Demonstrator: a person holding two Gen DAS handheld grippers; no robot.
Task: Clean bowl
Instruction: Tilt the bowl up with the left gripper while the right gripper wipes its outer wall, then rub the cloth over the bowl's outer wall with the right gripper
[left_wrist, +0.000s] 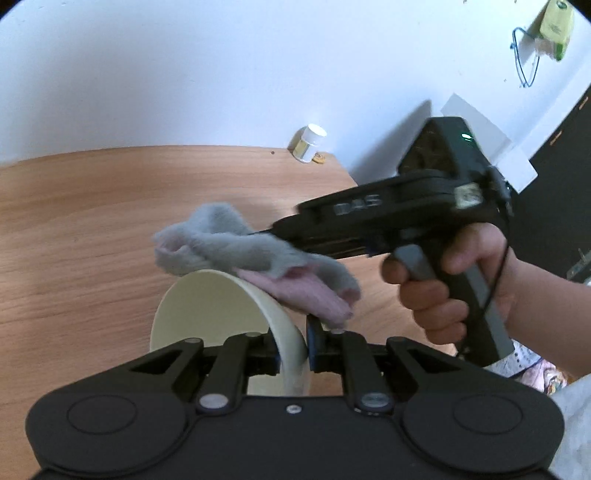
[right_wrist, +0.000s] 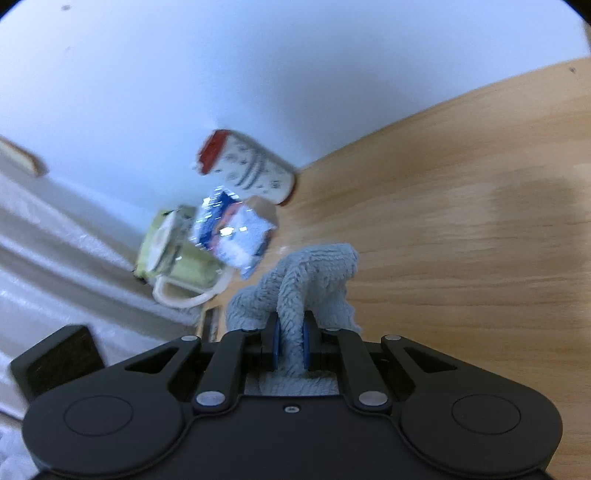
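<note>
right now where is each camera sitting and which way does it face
Left wrist: on the left gripper, facing along its fingers at the cream bowl they pinch by the rim, tilted over the wooden table; the right gripper and the person's hand show.
Right wrist: on the right gripper, facing across the table toward a mug and canister by the wall; only its own fingers show.
Shared: the grey cloth, the table.

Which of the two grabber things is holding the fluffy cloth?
The right hand-held gripper pinches the grey cloth between its blue pads. The left hand-held gripper clamps the cream bowl rim instead.
</note>
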